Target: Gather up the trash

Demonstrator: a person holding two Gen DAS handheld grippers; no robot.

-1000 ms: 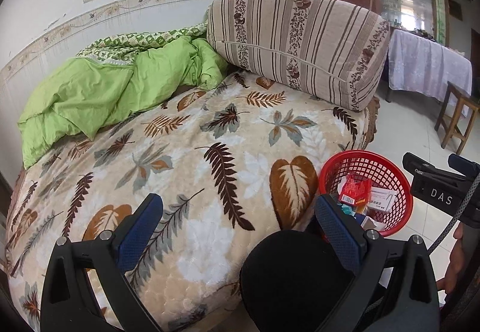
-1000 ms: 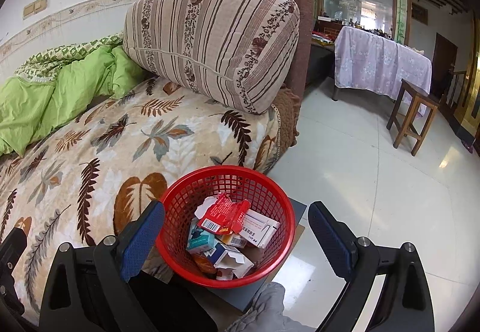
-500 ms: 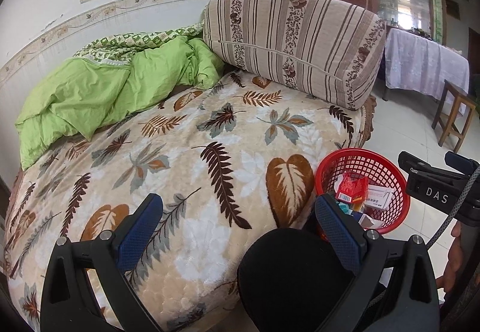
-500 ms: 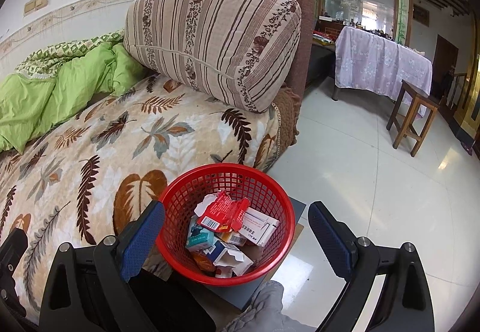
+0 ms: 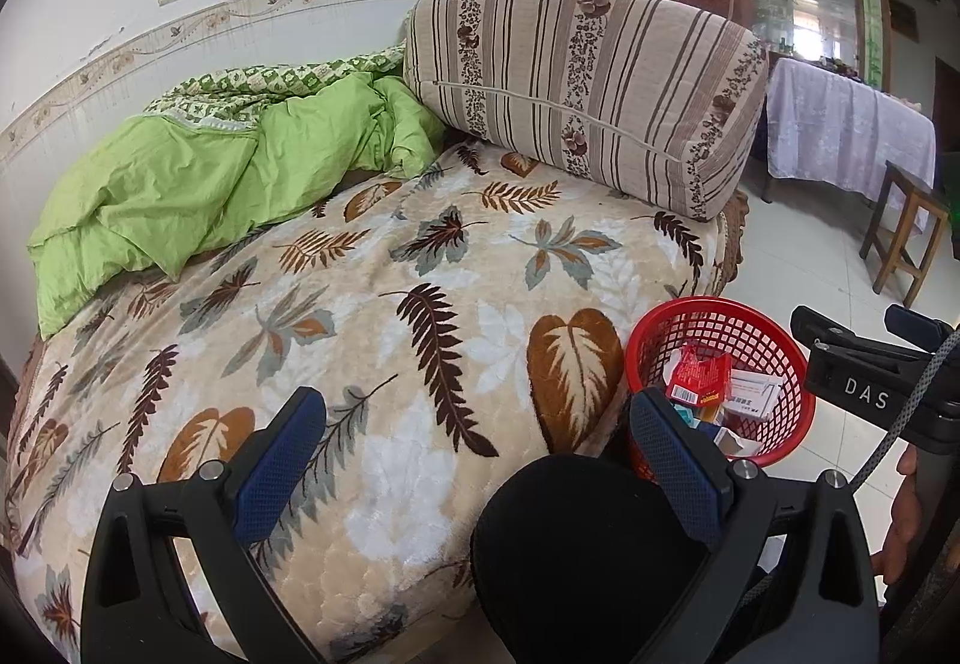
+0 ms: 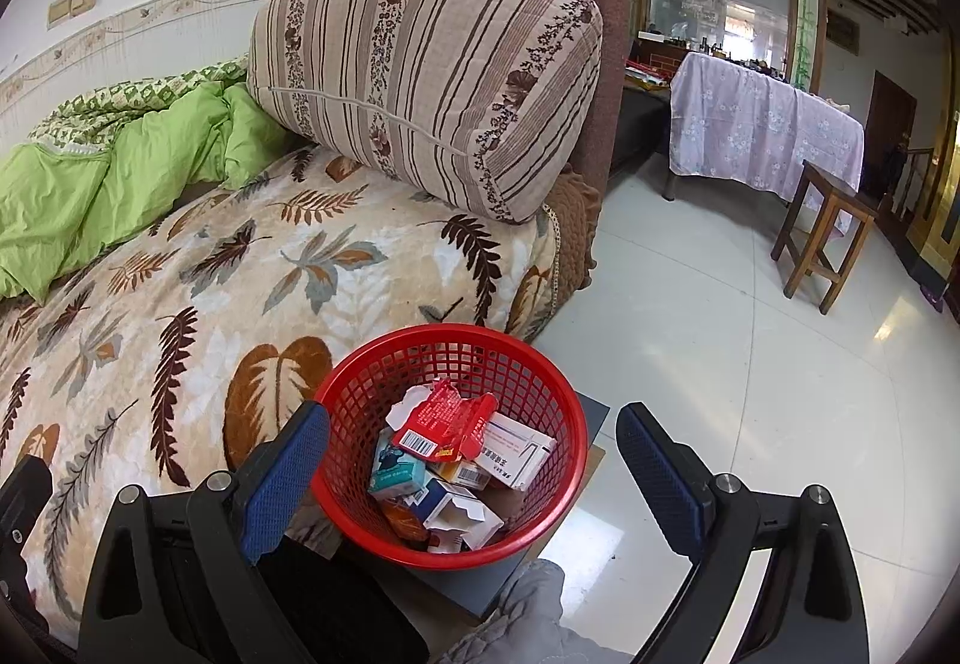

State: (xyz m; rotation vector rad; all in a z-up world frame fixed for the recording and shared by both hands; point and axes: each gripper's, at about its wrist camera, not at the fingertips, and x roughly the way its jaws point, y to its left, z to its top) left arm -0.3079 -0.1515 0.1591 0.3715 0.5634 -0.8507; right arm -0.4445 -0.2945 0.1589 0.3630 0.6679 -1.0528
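The trash is lying in the red basket (image 6: 450, 442), which is sitting on a dark flat board on the floor, tight against the edge of the bed (image 5: 360, 316); it is a heap of small cartons, a torn red packet (image 6: 447, 421) on top, a white box (image 6: 516, 451) and a teal one (image 6: 396, 469) beneath. These are looking light, thin and easy to crush, so I would be pinching them gently across a flat face or a loose flap; the basket itself is looking like springy plastic mesh, best taken by its rim. The left tongs (image 5: 480, 466) are hanging wide open over the leaf-patterned blanket, gripping nothing; the right tongs (image 6: 474, 475) are likewise spread wide and empty, poised just above the basket. No loose trash is showing on the blanket, so the collecting seems nearly done. The bed is soft and plush, bearing a crumpled green quilt (image 5: 198, 184) and a striped cushion (image 6: 420, 82); beyond it pale glossy floor tiles are running to a cloth-draped table (image 6: 762, 124) and a wooden stool (image 6: 825, 238).
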